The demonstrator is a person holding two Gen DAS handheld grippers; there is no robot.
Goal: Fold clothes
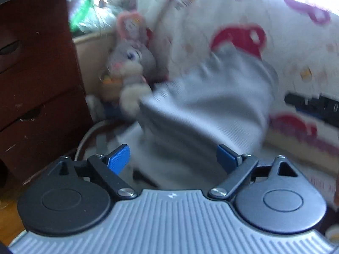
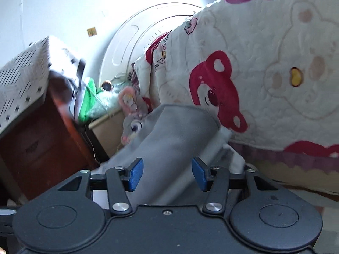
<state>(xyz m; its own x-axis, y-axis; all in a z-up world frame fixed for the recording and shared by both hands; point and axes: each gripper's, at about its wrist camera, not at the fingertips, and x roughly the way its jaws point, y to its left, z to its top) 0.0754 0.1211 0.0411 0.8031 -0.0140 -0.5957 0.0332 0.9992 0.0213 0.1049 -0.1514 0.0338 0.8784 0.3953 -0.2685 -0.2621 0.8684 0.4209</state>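
The left gripper [image 1: 172, 158] stands wide, its blue pads [image 1: 118, 158] well apart, with the grey garment [image 1: 203, 110] lying ahead of and between them; neither pad presses on the cloth as far as the blurred left wrist view shows. The right gripper [image 2: 167, 173] is partly spread, narrower than the left, and a fold of the same grey garment [image 2: 169, 148] runs up between its blue pads [image 2: 135, 174]; there is a gap on each side, so it is not clamped. The garment hangs bunched over the edge of the bed, against the white quilt [image 2: 275, 74] printed with red bears, and droops towards the floor. Just beside it, at the bed's edge, sits a grey plush rabbit [image 1: 131, 63], partly covered by the cloth in the right wrist view. Further left stands a dark wooden drawer chest [image 1: 36, 84].
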